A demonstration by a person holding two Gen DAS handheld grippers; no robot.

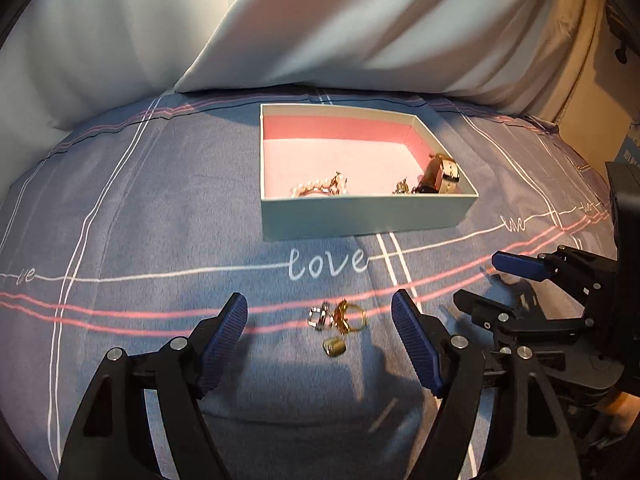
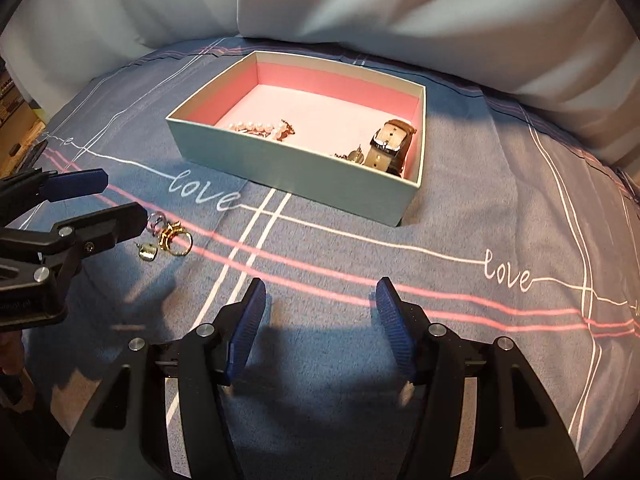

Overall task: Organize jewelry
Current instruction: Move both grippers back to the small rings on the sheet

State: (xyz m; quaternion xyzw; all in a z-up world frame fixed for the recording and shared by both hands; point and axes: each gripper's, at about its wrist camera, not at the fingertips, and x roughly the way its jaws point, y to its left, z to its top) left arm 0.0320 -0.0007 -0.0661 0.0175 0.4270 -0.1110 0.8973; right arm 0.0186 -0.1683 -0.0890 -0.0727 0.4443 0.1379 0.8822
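Observation:
A mint box with a pink lining [image 1: 360, 210] [image 2: 288, 174] sits on the blue bedsheet. Inside lie a pearl bracelet [image 1: 320, 188] [image 2: 256, 127], a watch with a pale strap [image 1: 442, 172] [image 2: 390, 146] and a small charm [image 1: 400, 188] [image 2: 354, 155]. On the sheet in front of the box lie a silver ring [image 1: 319, 316] [image 2: 155, 222], a gold ring [image 1: 350, 316] [image 2: 176, 238] and a small gold piece [image 1: 335, 347] [image 2: 147, 253]. My left gripper [image 1: 320, 320] [image 2: 120, 200] is open, its fingers either side of the rings. My right gripper [image 2: 320, 308] [image 1: 480, 280] is open and empty over bare sheet.
White pillows [image 1: 320, 28] [image 2: 400, 20] stand behind the box. The sheet has white and pink lines and the word "love" [image 1: 326, 262]. The bed's right edge [image 1: 592, 160] drops off beside a wall.

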